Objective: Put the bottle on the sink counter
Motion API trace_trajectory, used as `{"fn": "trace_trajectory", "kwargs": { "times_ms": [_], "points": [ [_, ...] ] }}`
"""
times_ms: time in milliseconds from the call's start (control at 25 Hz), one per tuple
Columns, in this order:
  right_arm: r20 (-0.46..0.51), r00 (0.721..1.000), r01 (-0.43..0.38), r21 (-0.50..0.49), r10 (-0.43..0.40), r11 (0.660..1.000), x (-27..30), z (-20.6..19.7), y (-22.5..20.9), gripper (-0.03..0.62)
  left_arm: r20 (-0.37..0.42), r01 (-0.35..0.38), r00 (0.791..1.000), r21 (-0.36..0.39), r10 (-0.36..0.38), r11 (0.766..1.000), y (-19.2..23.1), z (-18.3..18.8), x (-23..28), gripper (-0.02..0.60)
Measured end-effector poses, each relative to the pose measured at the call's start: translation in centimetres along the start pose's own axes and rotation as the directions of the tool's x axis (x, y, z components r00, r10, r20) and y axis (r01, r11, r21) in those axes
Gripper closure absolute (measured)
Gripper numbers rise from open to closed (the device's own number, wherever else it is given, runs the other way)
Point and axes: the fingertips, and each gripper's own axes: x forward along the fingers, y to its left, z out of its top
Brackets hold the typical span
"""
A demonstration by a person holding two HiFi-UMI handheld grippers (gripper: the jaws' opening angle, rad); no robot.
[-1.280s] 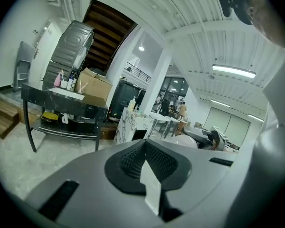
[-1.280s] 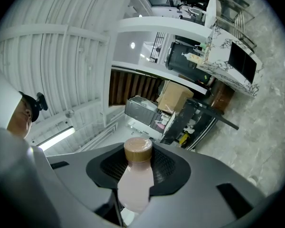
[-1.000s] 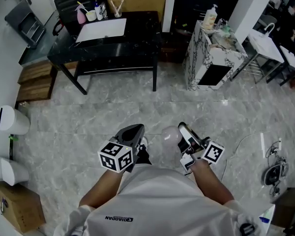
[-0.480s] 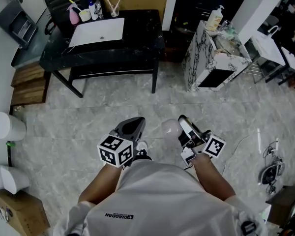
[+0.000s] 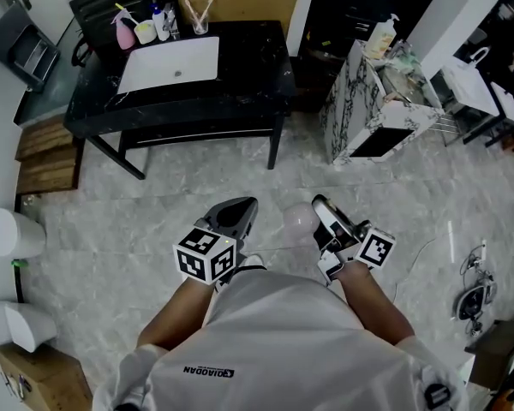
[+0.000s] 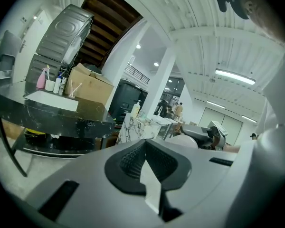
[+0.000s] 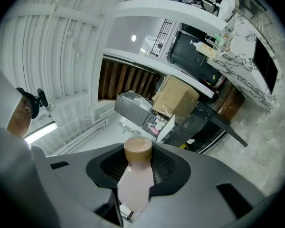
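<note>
Right hand-held gripper point(image 5: 325, 219) clamps the pale pink, brown-capped plastic bottle point(image 7: 134, 177) by its body, secure for carrying; black marble sink worktop point(image 5: 259, 74) well ahead, left hand-held gripper point(image 5: 238, 211) closed, empty.

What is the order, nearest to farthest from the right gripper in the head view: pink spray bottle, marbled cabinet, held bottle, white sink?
1. Bottle, between the jaws of the right gripper.
2. Marbled cabinet, ahead-right.
3. White sink, ahead-left.
4. Pink spray bottle, counter's far-left corner.
</note>
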Motion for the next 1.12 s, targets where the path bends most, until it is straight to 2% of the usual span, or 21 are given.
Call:
{"fn": "trace_trajectory", "kwargs": {
  "times_ms": [280,640,1120],
  "points": [
    [0.011,1.0,0.014,-0.006,-0.014,1.0,3.1,0.3,-1.0,0.442,-0.005,-0.007,1.0,-0.029,0.007,1.0,3.6,1.0,0.8,0.569],
    [0.012,0.999,0.051,0.016,-0.051,0.999,4.9,0.5,-2.5,0.442,-0.028,-0.004,1.0,-0.011,0.004,1.0,5.3,1.2,1.4,0.569],
    [0.002,1.0,0.006,0.024,-0.006,1.0,7.8,2.1,-4.1,0.442,-0.016,-0.046,0.999,-0.017,0.045,0.999,7.6,2.3,2.6,0.569]
  ]
}}
